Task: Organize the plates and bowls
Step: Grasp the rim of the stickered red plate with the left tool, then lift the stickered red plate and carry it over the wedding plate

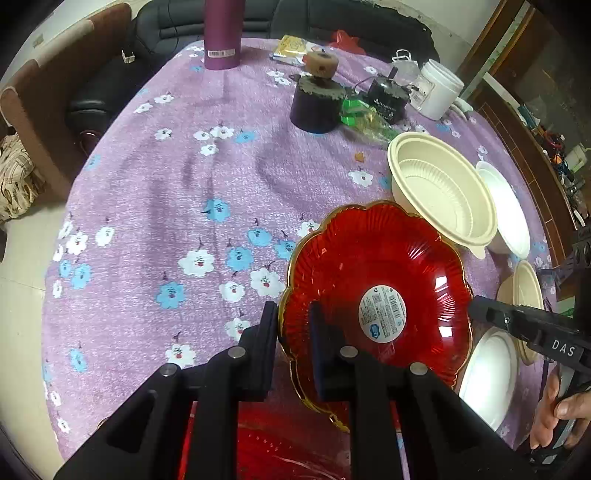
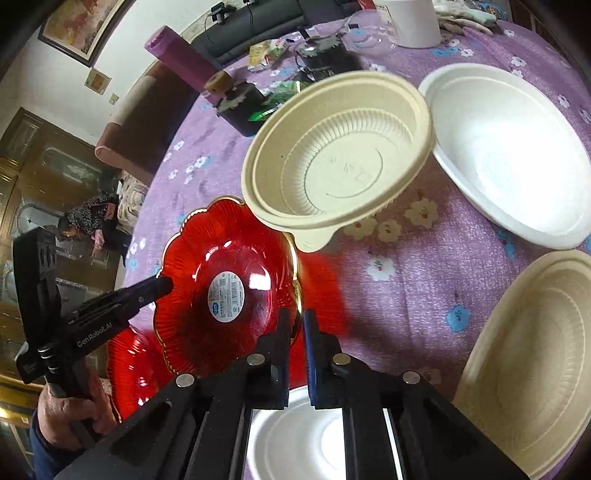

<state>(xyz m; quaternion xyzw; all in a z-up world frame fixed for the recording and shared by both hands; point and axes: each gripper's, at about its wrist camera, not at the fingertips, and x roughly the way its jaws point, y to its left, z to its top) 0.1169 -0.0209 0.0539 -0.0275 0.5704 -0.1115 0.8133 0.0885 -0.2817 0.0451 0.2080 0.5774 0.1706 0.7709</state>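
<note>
Left wrist view: our left gripper (image 1: 293, 325) is clamped on the gold-trimmed rim of a translucent red scalloped plastic plate (image 1: 373, 288), which sits tilted above the table's purple flowered cloth (image 1: 166, 192). A round white label (image 1: 382, 317) with small print is stuck at the plate's centre; we cannot read its text. At the plate's far edge our right gripper (image 1: 476, 306) pinches the rim, and its body bears the letters "DAS". A hand (image 1: 557, 413) holds that tool's handle. Behind the plate stands a cream ribbed plastic bowl (image 1: 439, 192), with a white foam bowl (image 1: 506, 210) just beside it. A purple cylindrical bottle (image 1: 221, 33) with a barcode sticker stands at the far edge of the table, and a white lidded jar (image 1: 437, 88) lies further right.

From the right wrist camera, our right gripper (image 2: 295, 321) is closed on the same red plate's (image 2: 225, 295) rim, and the left gripper (image 2: 164, 284) grips the opposite edge; its side reads "GenRobot.AI". Only this view shows a second red plate (image 2: 133, 369) lying beneath, a white foam plate (image 2: 295, 435) below the fingers, another cream bowl (image 2: 535, 369) at right, embossed marks inside the cream ribbed bowl (image 2: 340, 155), and a framed picture (image 2: 77, 26) on the wall.
</note>
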